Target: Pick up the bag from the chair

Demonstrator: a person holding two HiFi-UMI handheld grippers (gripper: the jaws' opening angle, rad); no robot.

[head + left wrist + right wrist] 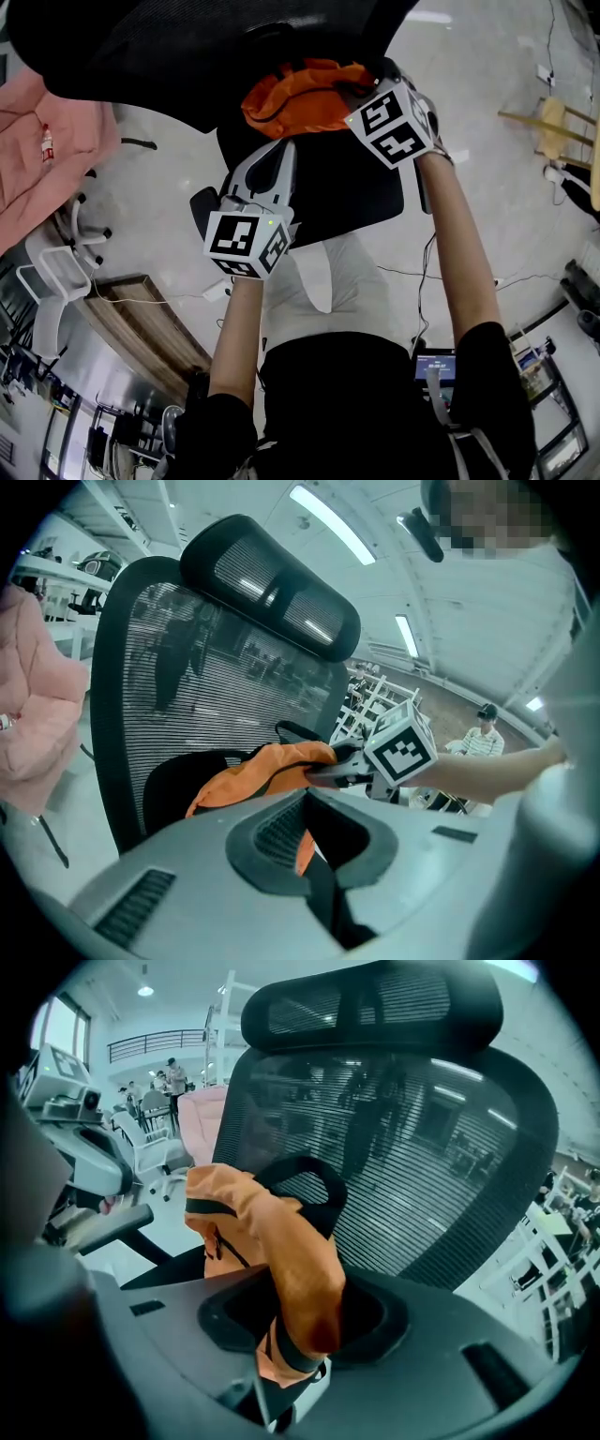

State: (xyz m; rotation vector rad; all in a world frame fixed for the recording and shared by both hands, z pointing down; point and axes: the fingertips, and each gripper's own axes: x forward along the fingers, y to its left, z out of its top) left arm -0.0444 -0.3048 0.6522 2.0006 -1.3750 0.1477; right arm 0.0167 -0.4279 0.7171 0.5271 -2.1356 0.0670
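Note:
An orange bag [300,94] with black straps lies on the seat of a black mesh office chair [356,187]. My right gripper [361,89] is shut on the bag's right end. In the right gripper view the orange bag [281,1260] runs down between the jaws of the right gripper [286,1372], its black handle loop standing in front of the chair back [422,1147]. My left gripper [284,148] reaches the bag's near edge. In the left gripper view a black strap [328,892] with a sliver of orange runs between its closed jaws.
A pink jacket [47,150] hangs over a white chair [56,272] at the left. A wooden board [141,319] lies on the floor at the lower left. A wooden stool [553,122] and cables are at the right. A person [483,738] stands far off.

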